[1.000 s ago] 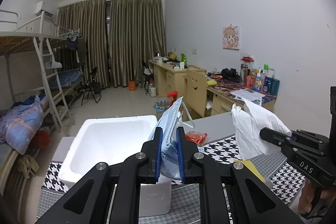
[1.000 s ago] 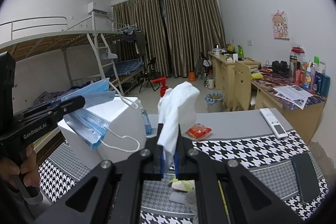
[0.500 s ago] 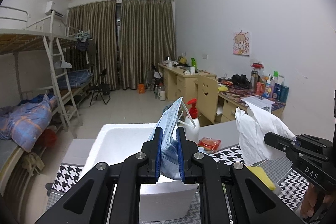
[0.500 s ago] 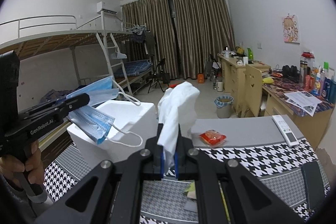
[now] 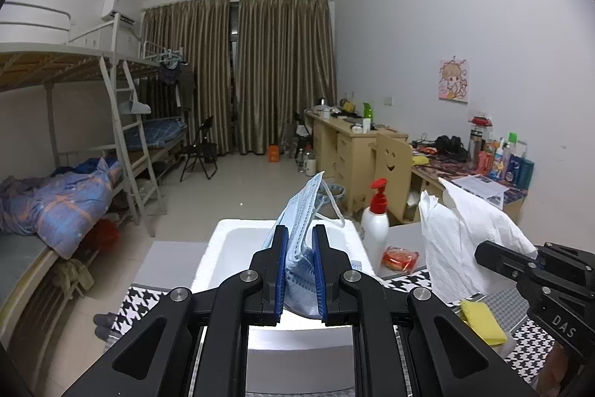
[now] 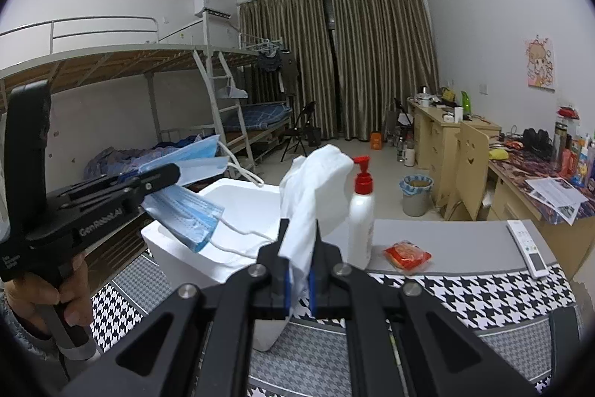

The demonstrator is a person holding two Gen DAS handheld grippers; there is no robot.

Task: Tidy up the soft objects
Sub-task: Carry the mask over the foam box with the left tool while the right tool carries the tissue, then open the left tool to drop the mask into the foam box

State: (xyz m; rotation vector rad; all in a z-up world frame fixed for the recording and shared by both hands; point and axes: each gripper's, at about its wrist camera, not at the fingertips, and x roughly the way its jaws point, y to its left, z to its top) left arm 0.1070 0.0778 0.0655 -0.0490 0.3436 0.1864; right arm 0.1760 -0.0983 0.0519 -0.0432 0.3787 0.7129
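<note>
Two wrist fisheyes, each looking forward along its gripper's fingers, tilted slightly down, close above the houndstooth table (image 6: 483, 300). Both face the curtained window (image 5: 282, 73). Shared: foam box (image 5: 238, 248), pump bottle (image 6: 360, 211).

Materials: matt plastic, soft pleated cloth, foam.
Left gripper (image 5: 299, 270) was matt black plastic with blue pads, steel screws; masks (image 5: 301, 229) thin pleated blue fabric; tissue (image 6: 312, 188) soft crumpled white paper; box (image 6: 245, 199) white matt foam; bottle (image 6: 360, 214) smooth glossy plastic; tablecloth (image 6: 483, 293) woven houndstooth.
</note>
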